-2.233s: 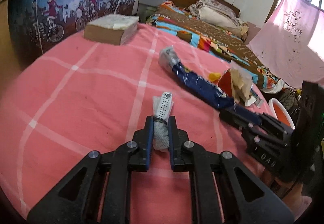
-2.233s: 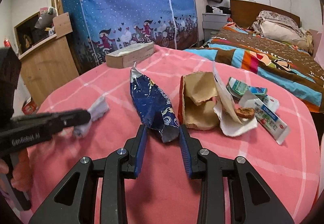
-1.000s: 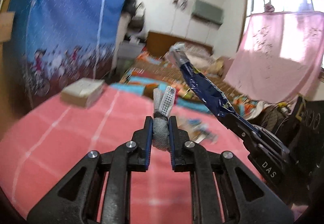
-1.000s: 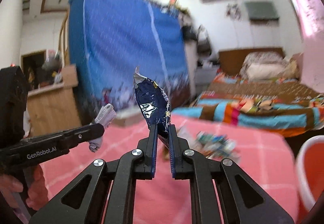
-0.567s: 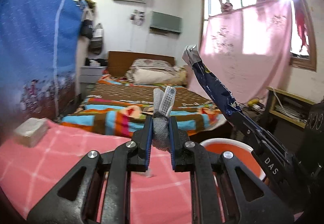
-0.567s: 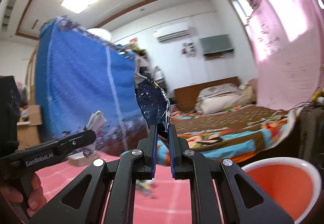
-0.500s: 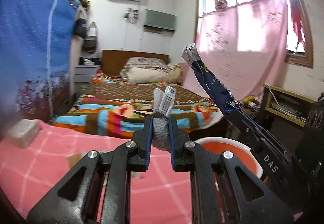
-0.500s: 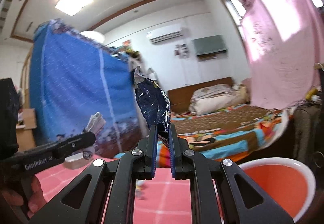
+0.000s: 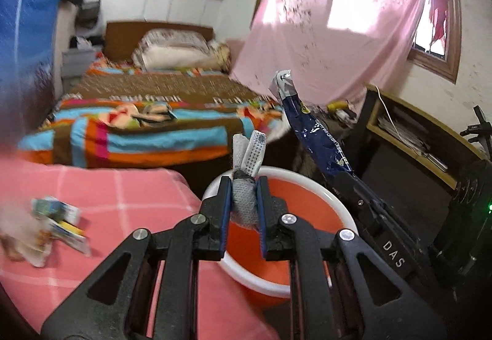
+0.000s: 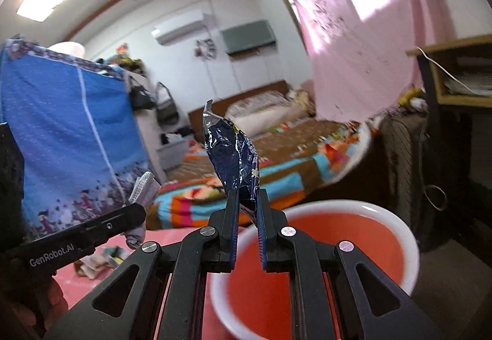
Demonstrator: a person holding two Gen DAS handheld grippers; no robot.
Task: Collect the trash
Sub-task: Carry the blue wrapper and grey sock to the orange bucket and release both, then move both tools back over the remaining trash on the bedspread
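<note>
We hold two pieces of trash over the edge of a desk covered in pink checked cloth, with an orange bucket standing just past that edge. Our left tongs are nearly closed, pinching a crumpled grey-and-white scrap that sticks up between the blue pads. Our right tongs are almost fully closed on the lower end of a dark blue foil snack wrapper, which stands upright above them. In the right wrist view the bucket's white rim sits below and slightly right of the tongs. More litter, some small packets blurred by motion, lies on the desk to the left, well apart from the bucket. To do this step well, we judge that both tongs should be carried until their tips sit clearly over the orange mouth, then tipped downward before opening, so the light wrapper drops inside and does not drift. The scrap looks soft and may cling to a pad, so a wide opening should help.
</note>
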